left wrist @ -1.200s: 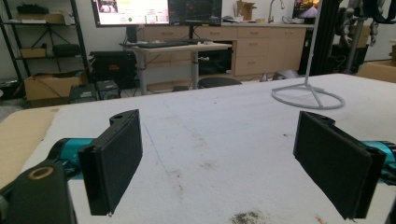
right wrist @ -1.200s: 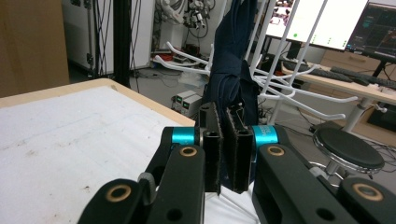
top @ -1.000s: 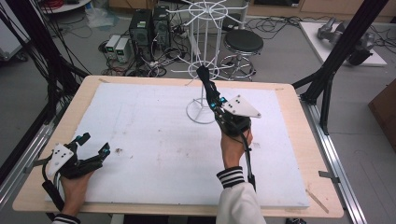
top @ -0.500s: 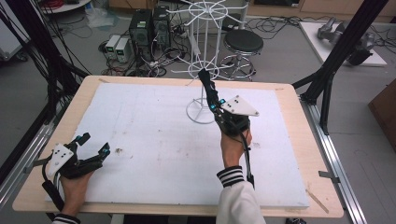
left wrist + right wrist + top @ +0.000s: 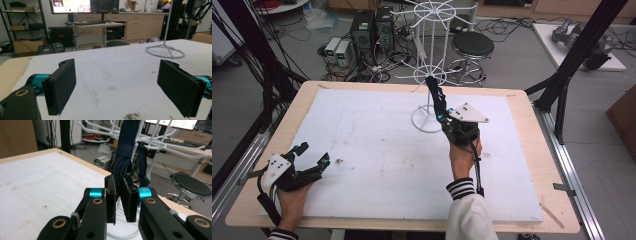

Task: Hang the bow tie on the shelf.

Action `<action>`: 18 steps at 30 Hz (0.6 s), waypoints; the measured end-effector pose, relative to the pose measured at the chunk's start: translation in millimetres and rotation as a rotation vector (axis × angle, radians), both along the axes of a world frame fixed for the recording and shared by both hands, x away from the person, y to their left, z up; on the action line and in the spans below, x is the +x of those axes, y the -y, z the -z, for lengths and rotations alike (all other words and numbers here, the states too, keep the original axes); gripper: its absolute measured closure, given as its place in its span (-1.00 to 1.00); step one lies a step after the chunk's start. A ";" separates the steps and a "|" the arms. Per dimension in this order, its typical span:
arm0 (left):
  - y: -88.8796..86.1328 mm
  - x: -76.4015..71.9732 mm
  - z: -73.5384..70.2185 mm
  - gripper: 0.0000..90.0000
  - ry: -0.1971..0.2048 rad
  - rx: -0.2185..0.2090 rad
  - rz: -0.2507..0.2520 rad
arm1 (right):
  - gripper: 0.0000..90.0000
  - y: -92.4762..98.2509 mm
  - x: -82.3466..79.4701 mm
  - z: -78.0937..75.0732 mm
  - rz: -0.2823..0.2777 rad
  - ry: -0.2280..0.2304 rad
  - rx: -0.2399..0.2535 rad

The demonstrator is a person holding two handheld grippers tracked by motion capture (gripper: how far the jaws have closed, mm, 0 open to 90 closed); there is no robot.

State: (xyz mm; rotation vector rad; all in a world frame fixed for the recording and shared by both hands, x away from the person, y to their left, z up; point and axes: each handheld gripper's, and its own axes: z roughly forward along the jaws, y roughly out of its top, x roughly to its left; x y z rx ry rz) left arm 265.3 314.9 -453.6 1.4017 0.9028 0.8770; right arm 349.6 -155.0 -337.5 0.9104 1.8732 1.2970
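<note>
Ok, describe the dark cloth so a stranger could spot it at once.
Find the white wire rack at the table's far edge. The dark navy cloth hangs from its arms, its lower end pinched in the right gripper. It is the one soft, dark thing among white wires.

Navy cloth (image 5: 126, 152) hangs on the white rack (image 5: 430, 60); striped cuff (image 5: 460, 188).

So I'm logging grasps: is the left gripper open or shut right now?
Open. In the left gripper view the left gripper has its two black jaws standing far apart, with bare white table between them and nothing held.
</note>
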 end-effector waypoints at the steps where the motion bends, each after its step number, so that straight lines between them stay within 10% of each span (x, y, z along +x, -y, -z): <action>1: 0.0 0.0 0.0 -0.64 0.000 0.001 -0.001 | 0.78 0.8 0.9 0.7 -0.002 -0.008 0.000; 8: 0.7 -0.5 0.0 -0.64 0.001 0.005 -0.003 | 0.39 2.9 3.9 3.0 -0.009 -0.033 0.008; 12: 0.6 -0.4 0.0 -0.64 0.001 0.004 -0.003 | -0.46 1.2 0.3 2.1 0.014 -0.038 0.007; 18: 0.7 -0.6 0.0 -0.65 0.003 0.007 -0.001 | -0.74 11.8 -16.9 2.0 0.000 -0.008 0.058</action>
